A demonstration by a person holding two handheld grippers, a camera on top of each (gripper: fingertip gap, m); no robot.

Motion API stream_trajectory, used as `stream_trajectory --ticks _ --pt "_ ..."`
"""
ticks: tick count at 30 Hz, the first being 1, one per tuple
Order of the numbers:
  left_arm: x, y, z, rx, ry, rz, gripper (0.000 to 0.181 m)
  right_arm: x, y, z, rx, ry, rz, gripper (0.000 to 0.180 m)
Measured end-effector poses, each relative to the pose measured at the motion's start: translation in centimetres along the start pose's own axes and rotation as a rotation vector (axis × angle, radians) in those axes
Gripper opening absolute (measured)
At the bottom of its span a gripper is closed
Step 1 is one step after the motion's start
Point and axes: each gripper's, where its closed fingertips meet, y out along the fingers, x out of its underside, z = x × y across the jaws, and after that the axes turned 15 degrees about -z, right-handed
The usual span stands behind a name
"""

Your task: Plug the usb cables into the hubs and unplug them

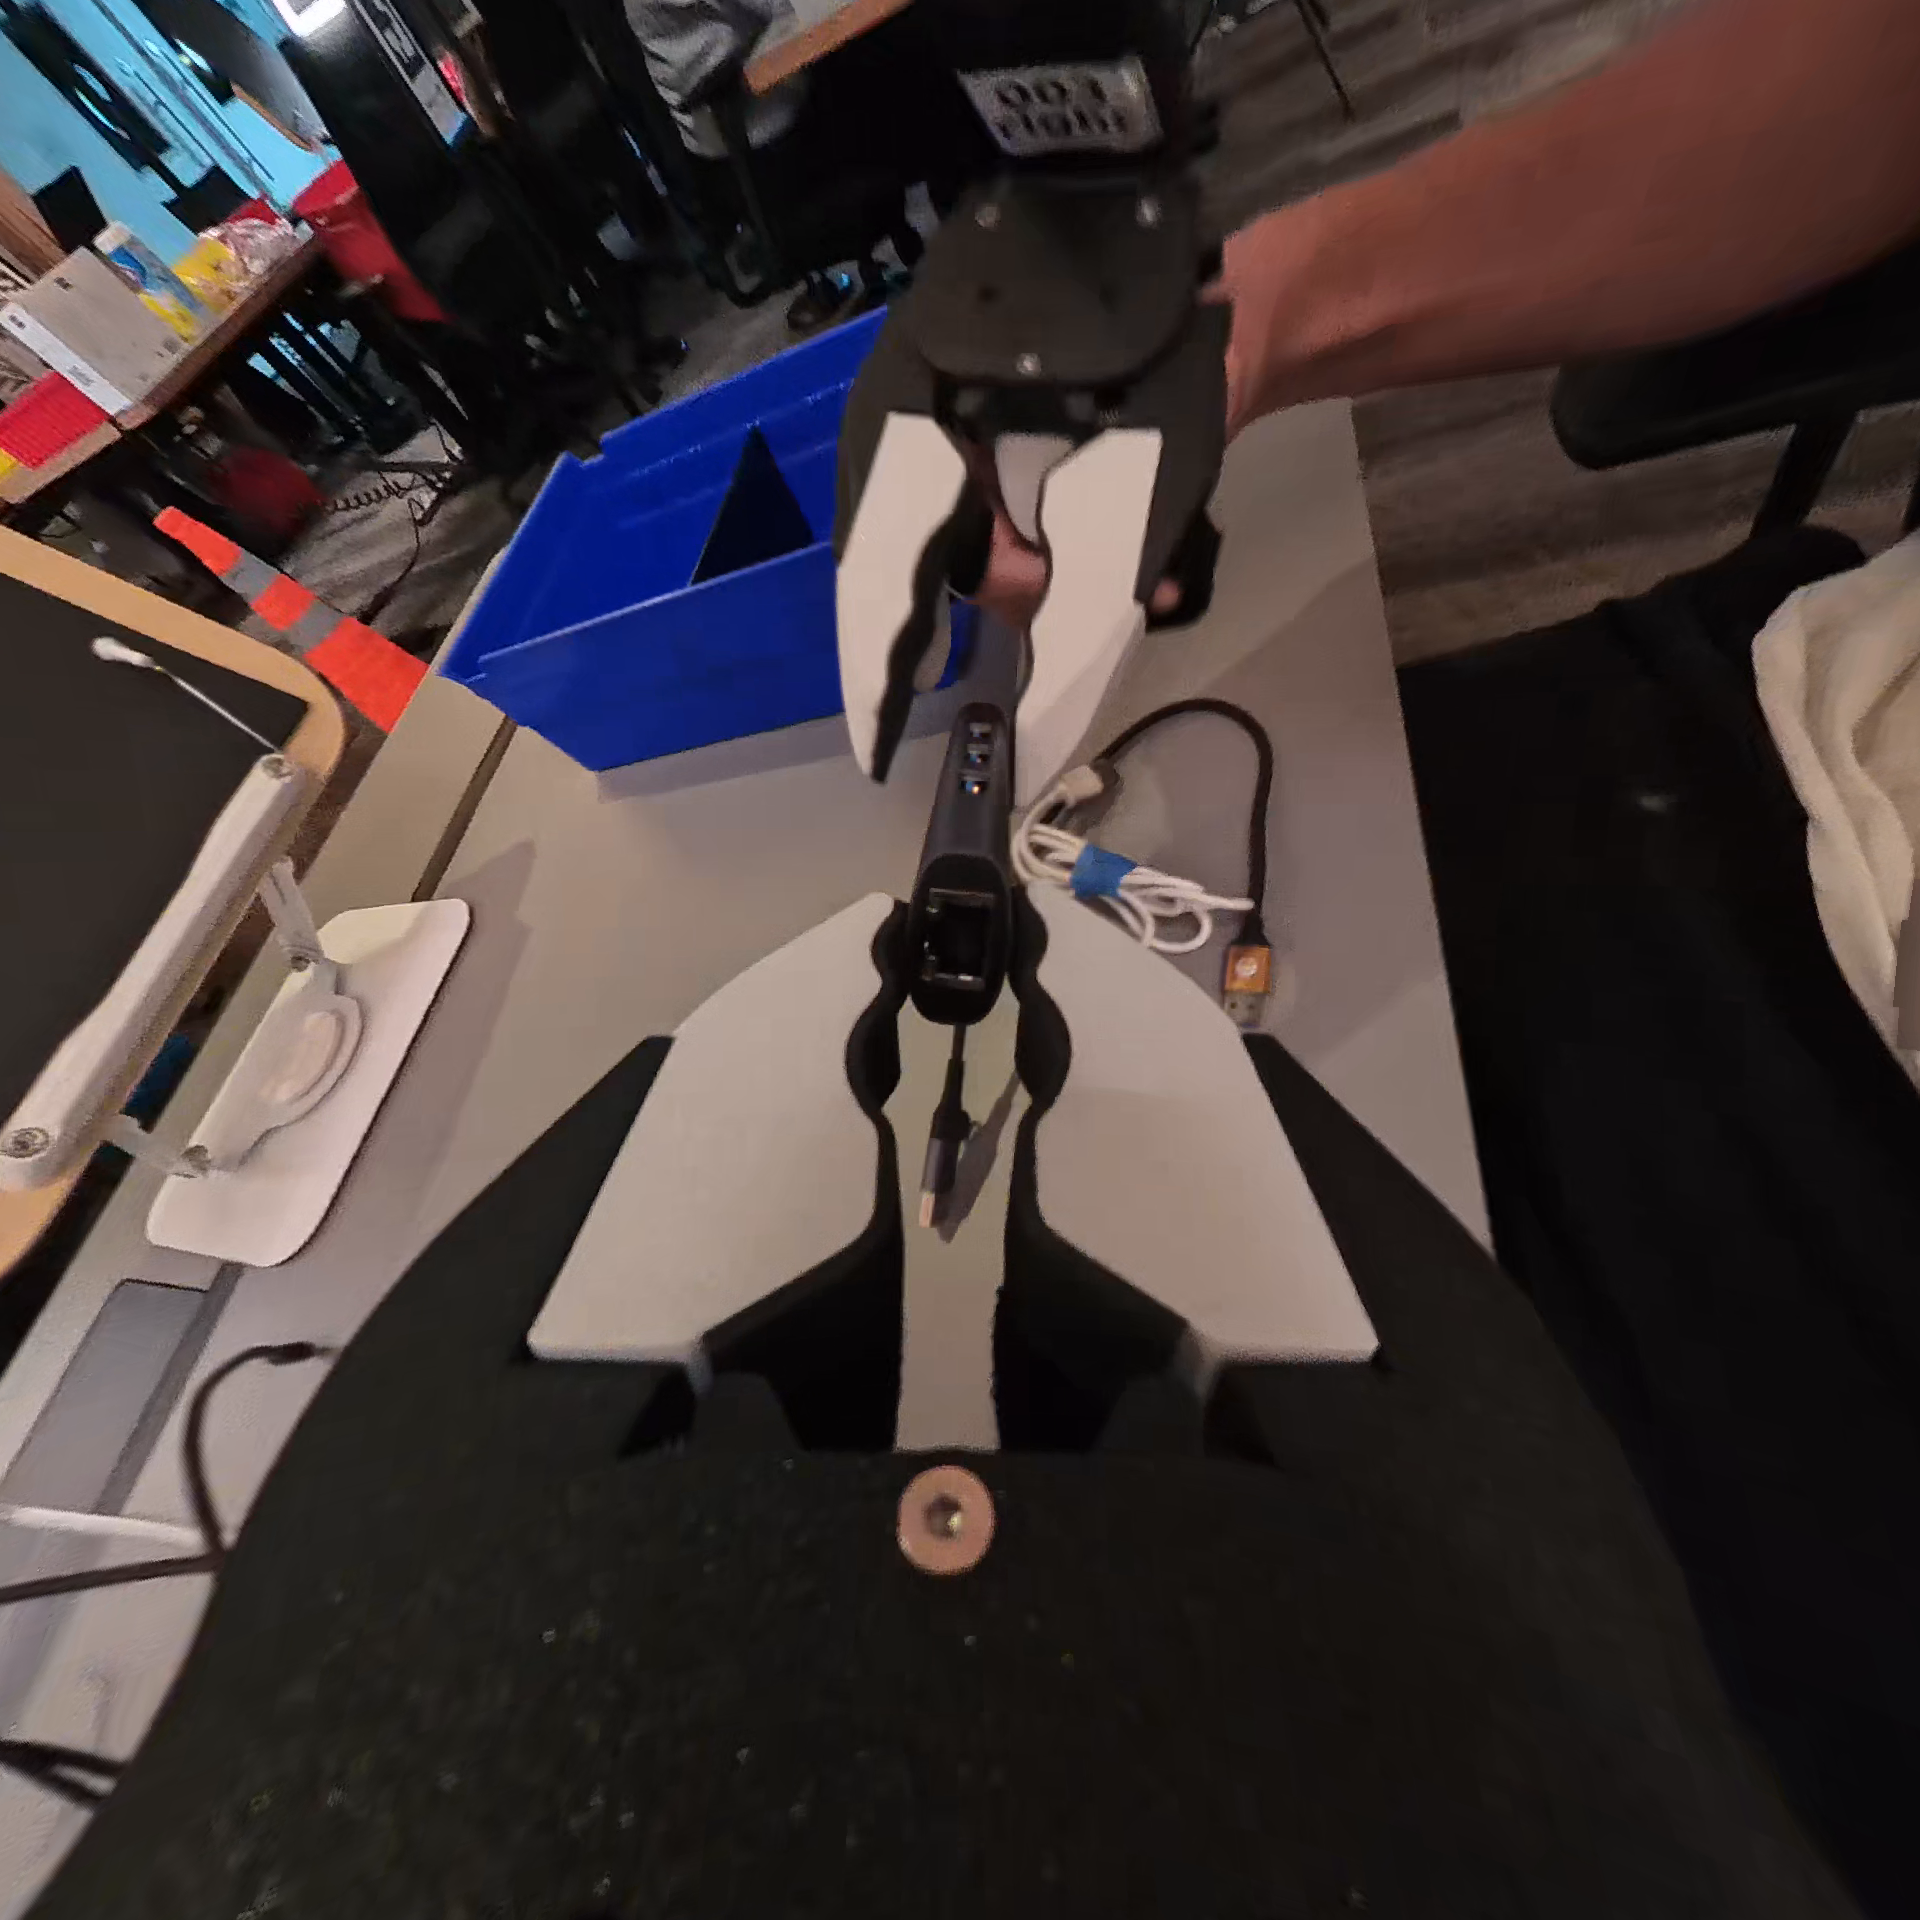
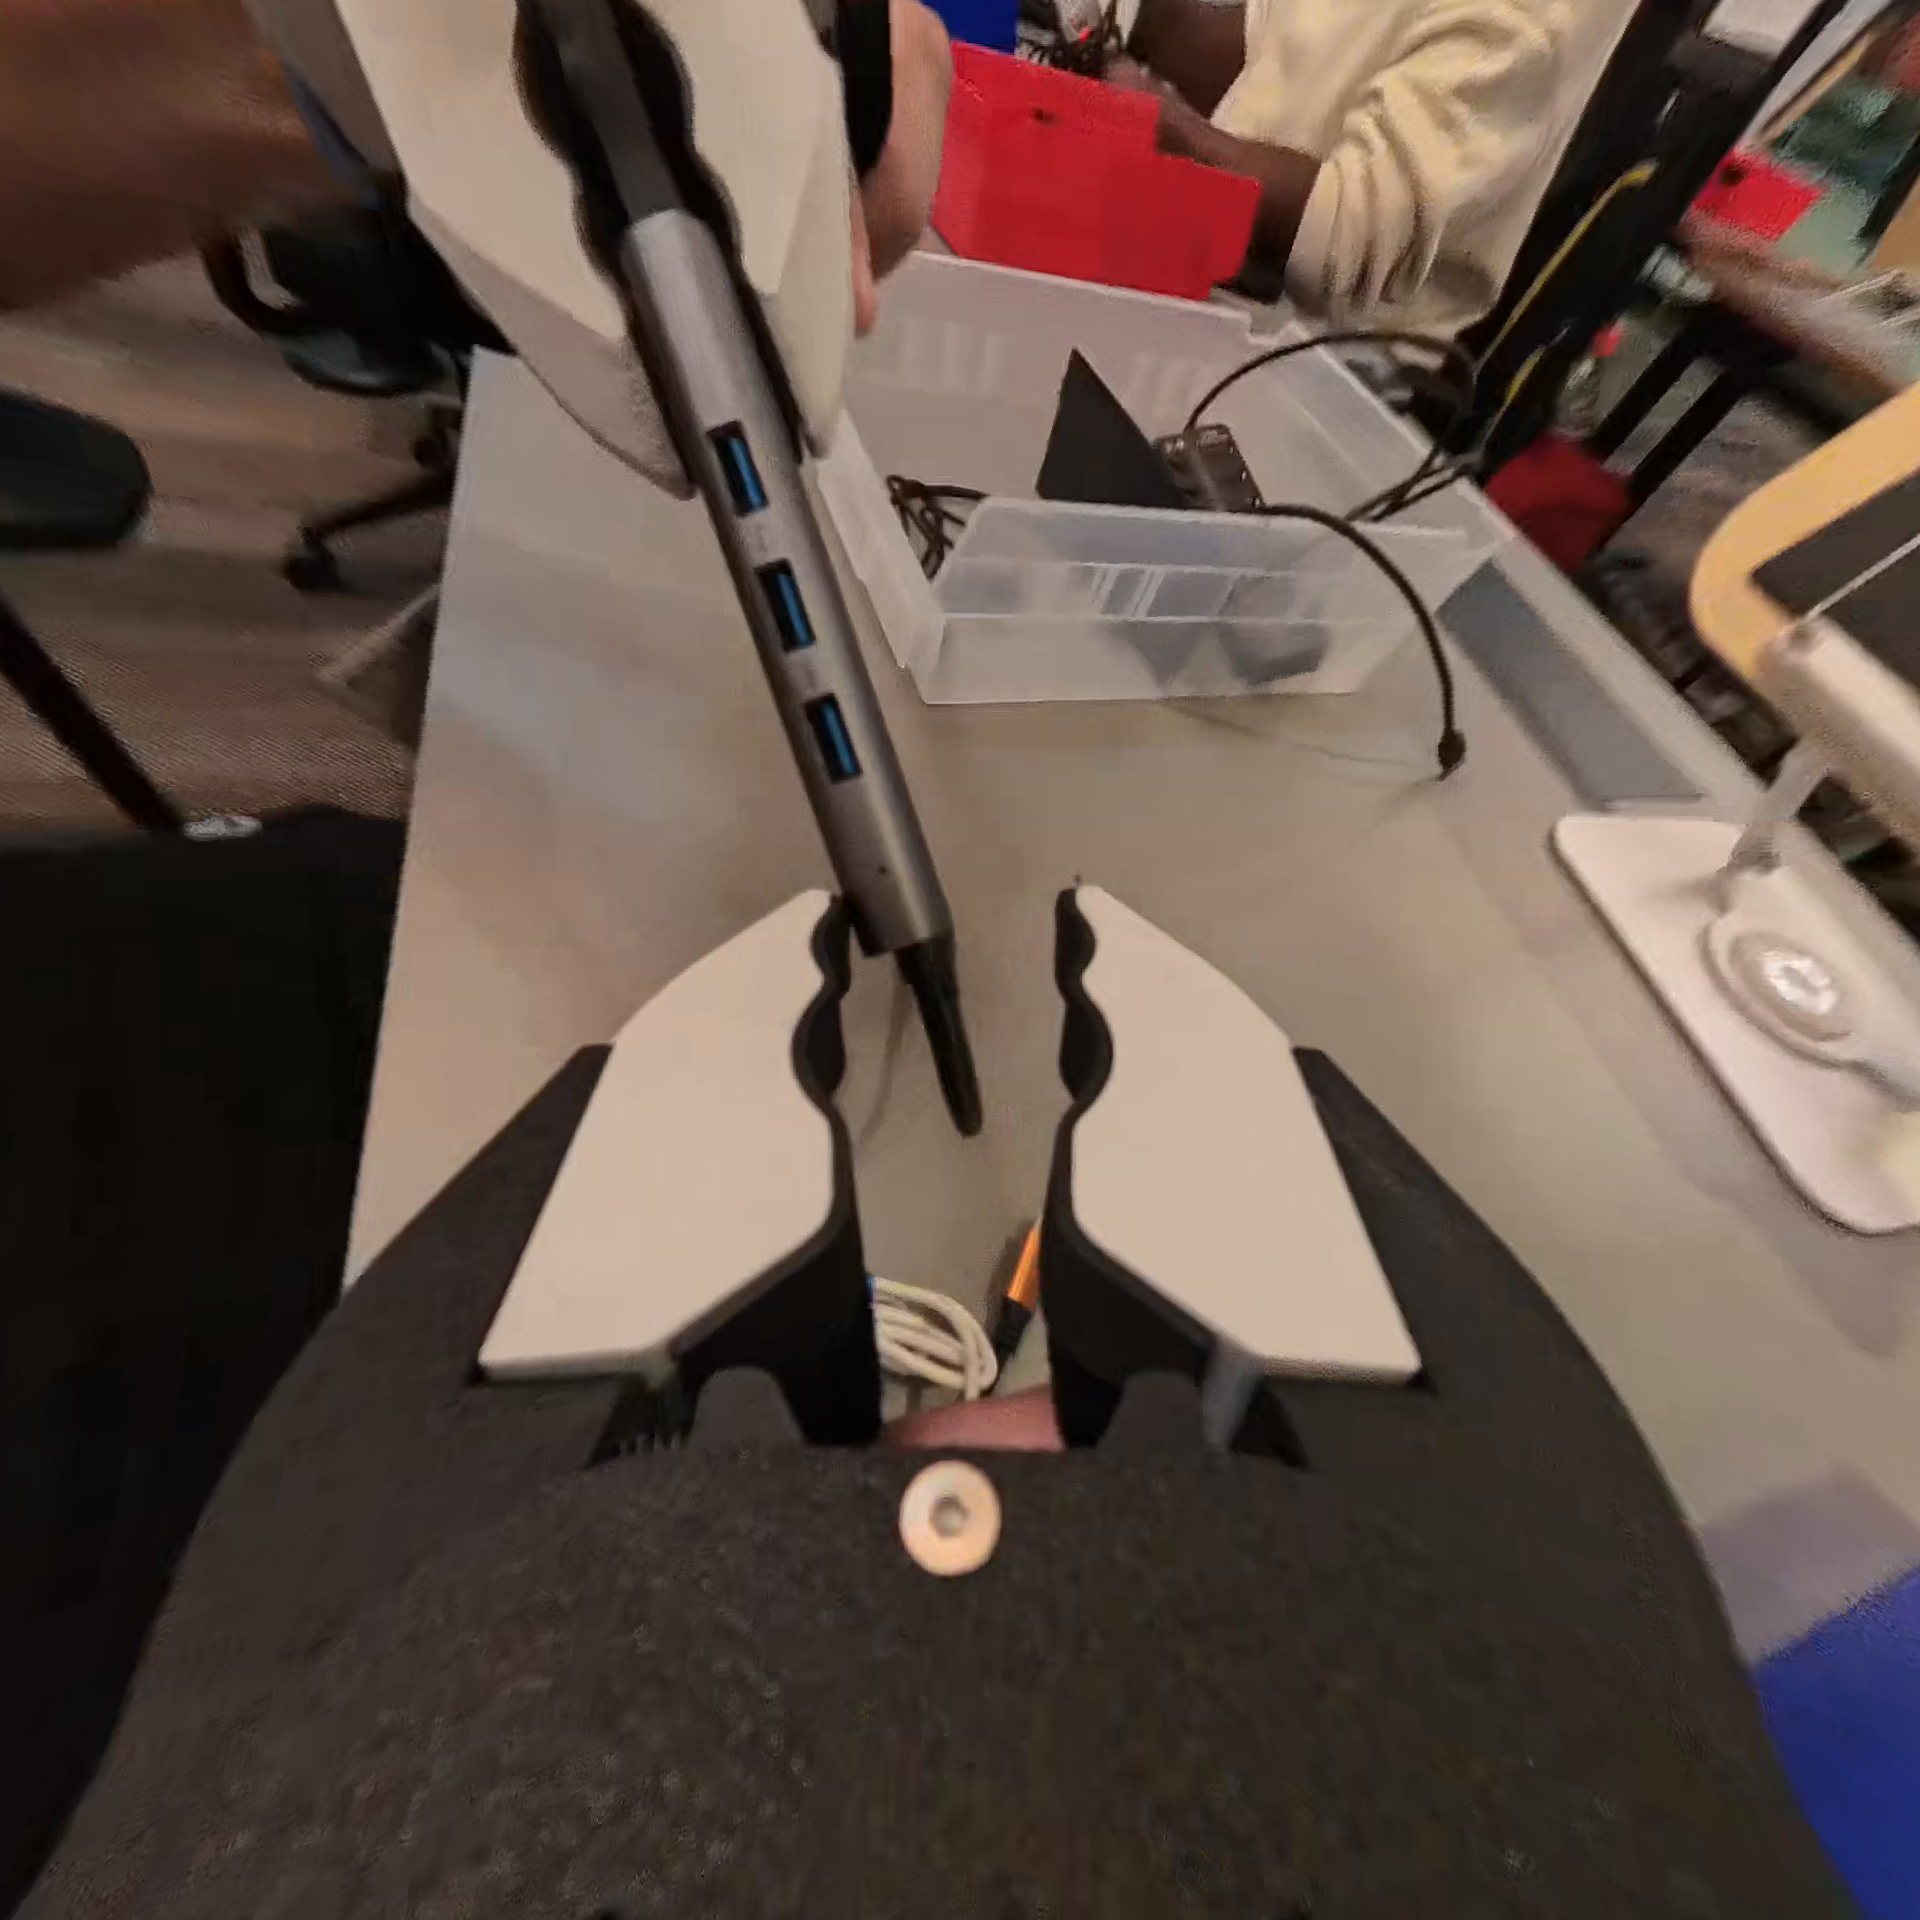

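My left gripper [image 1: 956, 925] is shut on the near end of a slim grey USB hub [image 1: 961, 831], held above the table. The hub's short lead and plug [image 1: 943, 1153] hang below it. My right gripper [image 2: 956, 914] is open, and its fingers straddle the hub's far, lead end [image 2: 935, 1029] without clamping it. The hub [image 2: 821, 665] shows three blue ports on its side, all empty. The right gripper [image 1: 966, 717] faces me in the left wrist view. A coiled white cable [image 1: 1122, 873] and a black cable with an orange plug [image 1: 1252, 971] lie on the table.
A blue bin [image 1: 675, 644] stands at the table's far left. A clear plastic bin [image 2: 1143, 623] holds another hub [image 2: 1210, 468] and black cables. A white stand base [image 2: 1766, 987] sits at the side. A person in a pale top sits beyond the table.
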Motion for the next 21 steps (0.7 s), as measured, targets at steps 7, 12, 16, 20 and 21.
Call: stream_trajectory --ticks 7,12,16,20,21 --pt "0.6 1.3 2.2 -0.05 -0.053 0.021 0.018 1.2 1.0 -2.2 0.074 -0.219 -0.045 0.019" --pt "0.0 2.4 4.6 0.008 0.01 0.058 0.02 1.4 1.3 -4.4 0.022 -0.313 -0.066 0.018" --pt "1.0 3.8 5.1 -0.039 0.078 -0.025 0.018 2.5 1.9 -4.6 0.027 -0.367 -0.178 0.018" --pt "0.6 4.6 5.0 -0.096 0.109 -0.02 0.017 2.2 2.0 -5.0 0.008 -0.355 -0.171 0.018" --pt "0.6 4.7 4.9 -0.104 0.113 -0.017 0.017 2.2 2.0 -4.8 0.015 -0.357 -0.167 0.018"
